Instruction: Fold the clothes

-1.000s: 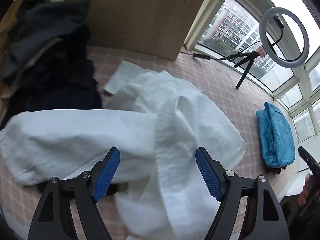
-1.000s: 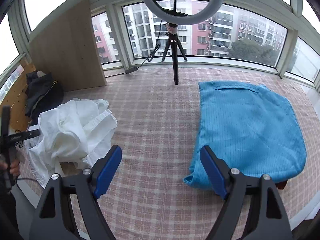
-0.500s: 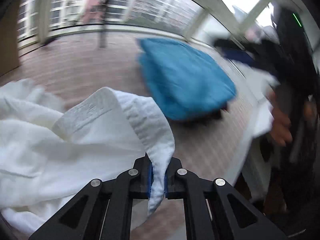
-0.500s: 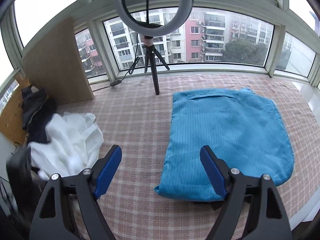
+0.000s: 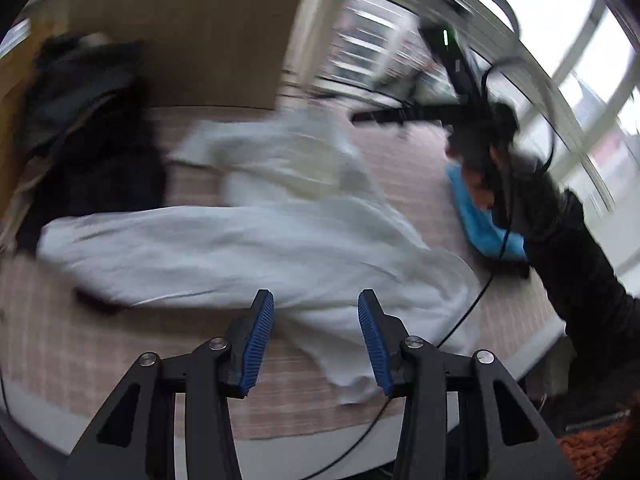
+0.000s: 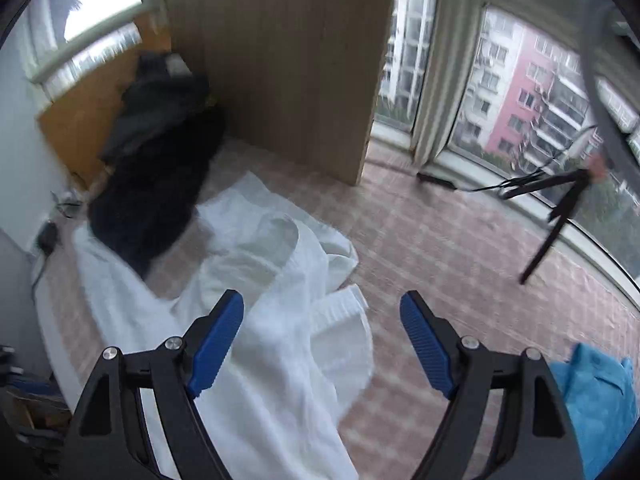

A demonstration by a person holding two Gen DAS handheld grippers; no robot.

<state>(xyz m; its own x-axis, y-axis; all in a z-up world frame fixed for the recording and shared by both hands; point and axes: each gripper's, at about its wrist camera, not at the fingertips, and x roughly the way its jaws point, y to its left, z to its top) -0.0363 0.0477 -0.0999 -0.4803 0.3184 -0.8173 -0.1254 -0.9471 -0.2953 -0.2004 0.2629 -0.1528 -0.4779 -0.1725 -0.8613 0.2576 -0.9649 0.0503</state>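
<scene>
A white garment (image 5: 256, 240) lies crumpled and stretched out on the checked cover (image 5: 80, 344). My left gripper (image 5: 317, 340) hovers over the garment's near edge. Its jaws are opening and the blue pads (image 5: 258, 340) touch no cloth. In the right wrist view the white garment (image 6: 280, 320) lies under my right gripper (image 6: 322, 346), which is wide open with nothing between its fingers. A folded blue garment (image 5: 476, 226) lies to the right, partly hidden by a person's dark sleeve (image 5: 580, 264); only its corner (image 6: 596, 396) shows in the right wrist view.
A pile of dark clothes (image 6: 160, 184) lies at the back left against a wooden board (image 6: 288, 60). A ring light on a tripod (image 6: 560, 208) stands by the windows. A black cable (image 5: 460, 320) runs over the cover's near edge.
The left gripper, shut on the white garment's edge half a second ago, has let it go and swung back over the garment. The right gripper swung left from the blue garment to the white one.
</scene>
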